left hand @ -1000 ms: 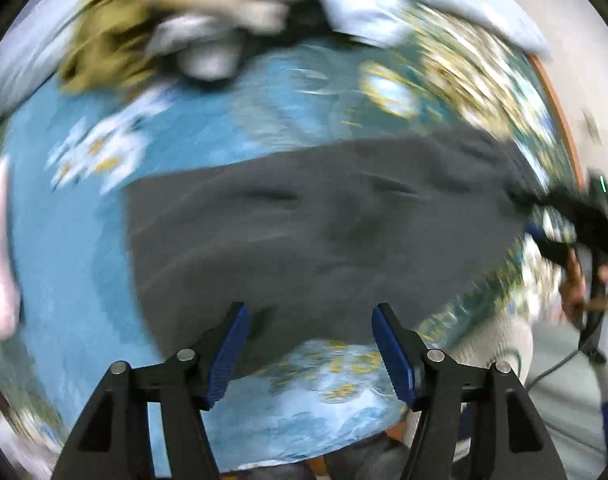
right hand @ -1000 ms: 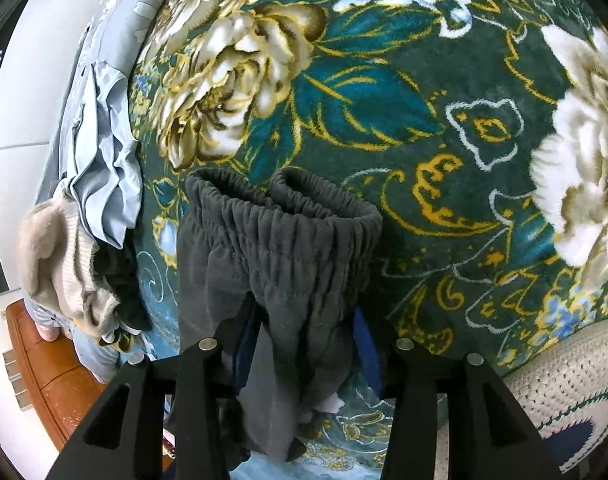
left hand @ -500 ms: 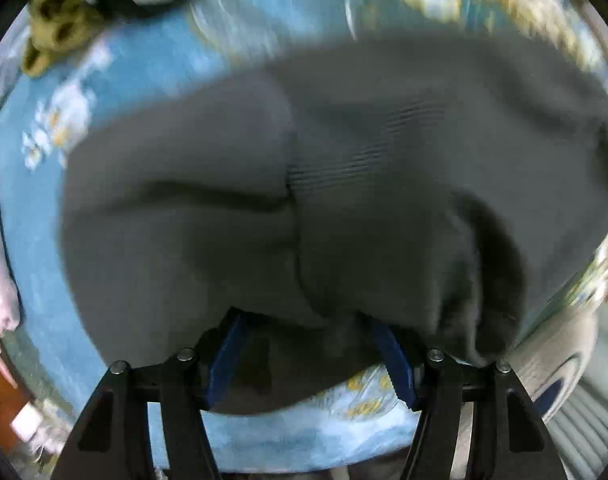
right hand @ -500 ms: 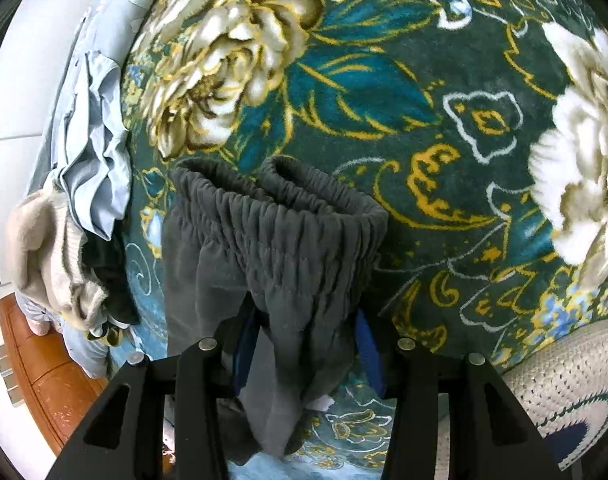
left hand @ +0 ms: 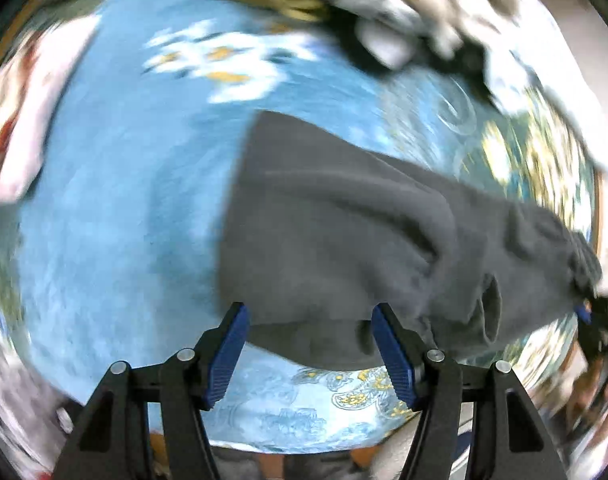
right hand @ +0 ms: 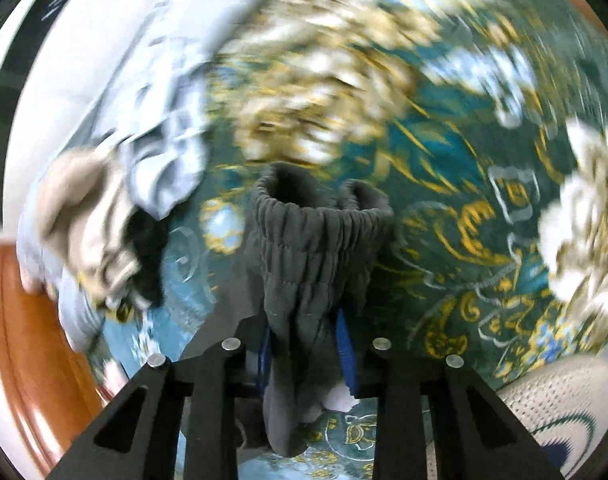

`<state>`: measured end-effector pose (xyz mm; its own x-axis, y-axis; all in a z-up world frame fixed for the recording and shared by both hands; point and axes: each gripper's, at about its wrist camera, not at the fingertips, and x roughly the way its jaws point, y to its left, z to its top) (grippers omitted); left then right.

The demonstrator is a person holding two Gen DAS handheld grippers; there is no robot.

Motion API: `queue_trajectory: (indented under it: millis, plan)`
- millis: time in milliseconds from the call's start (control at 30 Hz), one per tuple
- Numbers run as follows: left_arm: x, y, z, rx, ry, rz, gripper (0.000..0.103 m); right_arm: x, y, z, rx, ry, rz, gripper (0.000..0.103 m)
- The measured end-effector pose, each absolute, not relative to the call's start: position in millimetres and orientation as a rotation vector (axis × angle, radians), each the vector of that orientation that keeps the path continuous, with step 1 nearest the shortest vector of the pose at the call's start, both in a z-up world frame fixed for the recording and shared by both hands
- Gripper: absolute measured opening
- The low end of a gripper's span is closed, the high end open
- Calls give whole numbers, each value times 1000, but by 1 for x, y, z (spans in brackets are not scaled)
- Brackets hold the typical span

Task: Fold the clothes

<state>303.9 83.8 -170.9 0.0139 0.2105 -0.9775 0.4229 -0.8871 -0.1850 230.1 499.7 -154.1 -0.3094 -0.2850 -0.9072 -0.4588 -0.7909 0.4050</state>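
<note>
The right tool is clamped narrow on the gathered elastic waistband of a dark grey fleece pair of trousers, whose ruffled band stands up just past the blue pads. The left tool stands wide, its blue pads either side of the trousers' near edge with nothing pinched between them. The trousers lie spread across a blue and green bedspread with gold and white flowers, stretching toward the right tool at the far right of the left view. Beyond them sits a heap of unfolded clothes in pale blue, cream, olive and black.

The risk, as I judge it, is that the thick bunched waistband slips from the narrow right-hand grip under a fast pull, or that the left tool closes on only the top layer, so the fold comes out skewed and lumpy.

Half a second ago the grey cloth filled the left view and bulged over the pads; now it sits lower and flatter, with more bedspread showing. The right tool has closed further on the waistband, and both views are now blurred by motion.
</note>
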Motion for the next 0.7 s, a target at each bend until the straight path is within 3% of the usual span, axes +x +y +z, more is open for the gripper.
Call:
queue_trajectory:
  millis: [167,300,500,700]
  plan:
    - [332,36,-166,2007,819,-1930,68,232,397,-84,-1771,475,2652,28]
    - [343,16,-171,1993,886,-1911,68,248,290,-68,-1775,39,2853,28]
    - [350,-26,-178,2018,953,-1918,68,280,142,-134,-1883,-634,2768,28]
    - [355,-65,-180,2047,996,-1945,68,300,92,-188,-1892,-1042,2542,32]
